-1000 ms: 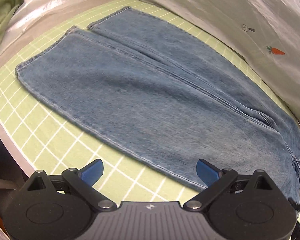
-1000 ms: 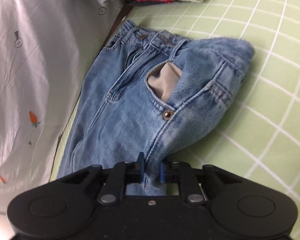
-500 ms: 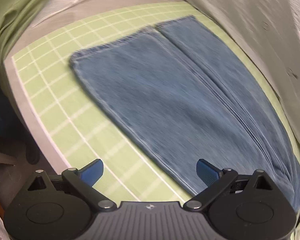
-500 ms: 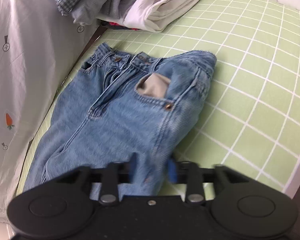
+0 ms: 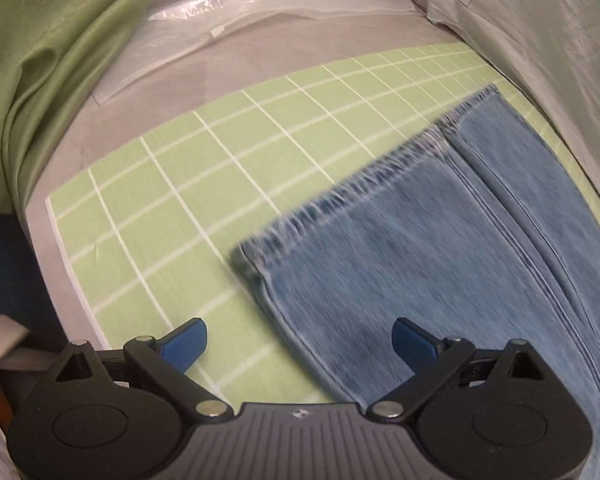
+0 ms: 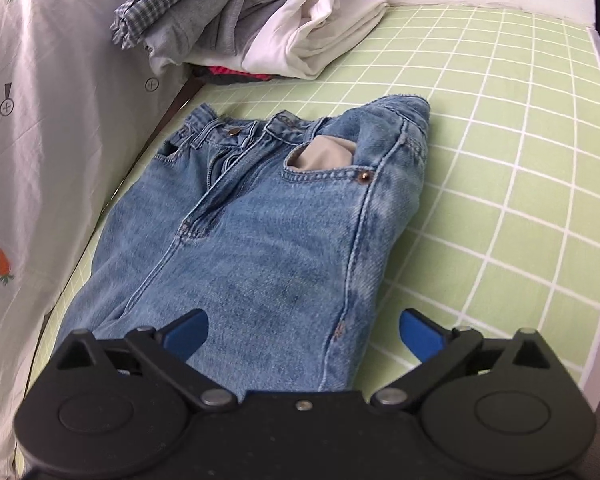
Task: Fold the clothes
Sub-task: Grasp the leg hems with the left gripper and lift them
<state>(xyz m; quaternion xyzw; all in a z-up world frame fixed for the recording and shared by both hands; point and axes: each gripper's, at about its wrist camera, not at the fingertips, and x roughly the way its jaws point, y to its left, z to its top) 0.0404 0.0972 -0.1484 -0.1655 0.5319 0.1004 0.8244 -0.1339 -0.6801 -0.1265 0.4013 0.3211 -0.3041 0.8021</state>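
The jeans [image 6: 260, 232] lie flat on the green checked mat [image 6: 520, 168] covering the worktop, waistband toward the pile of folded clothes [image 6: 252, 28] and hems [image 5: 380, 184] at the mat's opposite end; the right tongs [image 6: 304, 330] are opening, pads spread wide over the thigh of the jeans without pressing it. The left tongs [image 5: 300, 342] stand released just above the outer edge of the jeans near the hem, gripping nothing.

One pair of jeans [image 6: 260, 240], one clothes pile [image 6: 252, 28], two grippers [image 5: 300, 340] [image 6: 304, 332].
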